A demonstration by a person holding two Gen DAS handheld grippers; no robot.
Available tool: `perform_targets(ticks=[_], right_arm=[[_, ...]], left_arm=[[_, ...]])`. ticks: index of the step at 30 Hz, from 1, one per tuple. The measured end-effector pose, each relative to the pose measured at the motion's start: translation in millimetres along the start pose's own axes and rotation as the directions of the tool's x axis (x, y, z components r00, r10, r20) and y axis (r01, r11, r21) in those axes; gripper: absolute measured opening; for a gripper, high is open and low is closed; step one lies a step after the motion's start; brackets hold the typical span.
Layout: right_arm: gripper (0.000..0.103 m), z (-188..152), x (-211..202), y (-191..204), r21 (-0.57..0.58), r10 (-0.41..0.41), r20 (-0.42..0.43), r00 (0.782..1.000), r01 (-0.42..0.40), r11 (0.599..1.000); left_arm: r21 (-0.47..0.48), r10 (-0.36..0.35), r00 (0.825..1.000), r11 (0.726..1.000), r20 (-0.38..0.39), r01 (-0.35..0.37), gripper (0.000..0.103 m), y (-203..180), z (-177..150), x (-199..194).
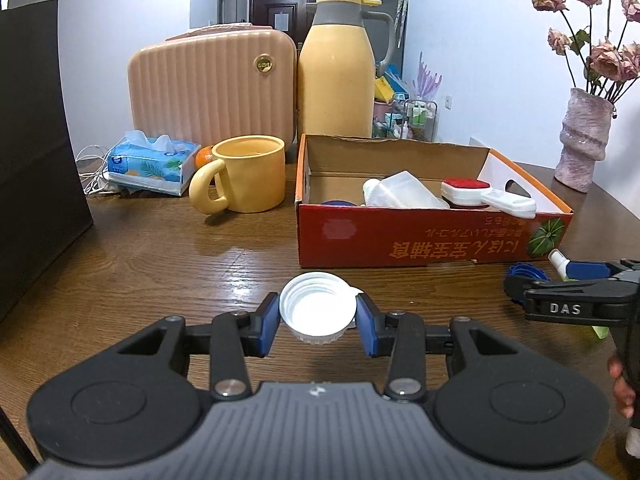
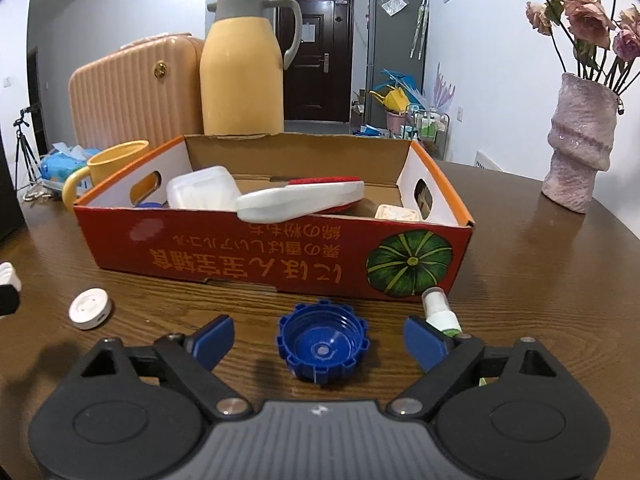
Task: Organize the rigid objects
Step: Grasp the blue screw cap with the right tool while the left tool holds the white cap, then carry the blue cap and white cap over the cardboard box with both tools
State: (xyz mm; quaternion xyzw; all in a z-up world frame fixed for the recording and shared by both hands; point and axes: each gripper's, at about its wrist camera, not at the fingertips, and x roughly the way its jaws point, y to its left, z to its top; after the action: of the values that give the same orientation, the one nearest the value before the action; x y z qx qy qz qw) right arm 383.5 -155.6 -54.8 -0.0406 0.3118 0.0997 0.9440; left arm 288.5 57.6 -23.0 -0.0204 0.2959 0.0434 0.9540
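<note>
Gripping a white cap (image 1: 318, 310) between its blue pads (image 1: 267, 322), the left gripper (image 1: 318, 320) holds the cap with its open side up, just above the worktop (image 1: 160, 264); the jaws are pinched on the cap's rim from both sides. The right gripper (image 2: 320, 342) has its jaws spread wide, one on each side of a blue cap (image 2: 322, 346) that lies open side up on the worktop; neither pad touches it. A small white-and-green bottle (image 2: 440, 314) lies just beside the right-hand pad (image 2: 424, 344), its tip near the front wall of the box. A white disc (image 2: 90, 308) lies on the worktop, left of the blue cap and apart from it. The red cardboard box (image 2: 276, 256) stands behind both caps and contains a translucent tub (image 2: 202, 194), a white brush with a red face (image 2: 300, 198) and a small cream container (image 2: 398, 213). Behind the box stand a yellow jug (image 2: 242, 76) and a ribbed pink case (image 1: 212, 84). A yellow mug (image 1: 250, 172) and a tissue pack (image 1: 154, 164) sit left of the box. A pink vase (image 2: 582, 144) with dried roses stands at the right.
</note>
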Motion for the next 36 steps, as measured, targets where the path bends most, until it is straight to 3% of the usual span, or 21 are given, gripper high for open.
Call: perform_targets(ticks=[6,10,22,36], right_arm=[[0.078,0,13,2,0.000,-0.021,-0.017,1.000,0.021,1.000],[0.052,-2,18,2,0.003,-0.010,-0.039,0.999,0.010,1.000],[0.052,-14,-7,3,-0.025,0.023,-0.004,1.000,-0.023,0.999],[0.052,-5,-64,-6,-0.033,0.052,0.126,0.991,-0.048,0.998]], left_arm=[[-0.001,0.002,1.000,1.000,-0.003,-0.002,0.040,0,0,2],[0.000,0.002,1.000,1.000,-0.004,-0.002,0.040,0,0,3],[-0.003,0.001,1.000,1.000,0.004,-0.001,0.040,2,1,3],[0.006,-0.010,1.000,1.000,0.022,0.010,0.040,-6,5,-6]])
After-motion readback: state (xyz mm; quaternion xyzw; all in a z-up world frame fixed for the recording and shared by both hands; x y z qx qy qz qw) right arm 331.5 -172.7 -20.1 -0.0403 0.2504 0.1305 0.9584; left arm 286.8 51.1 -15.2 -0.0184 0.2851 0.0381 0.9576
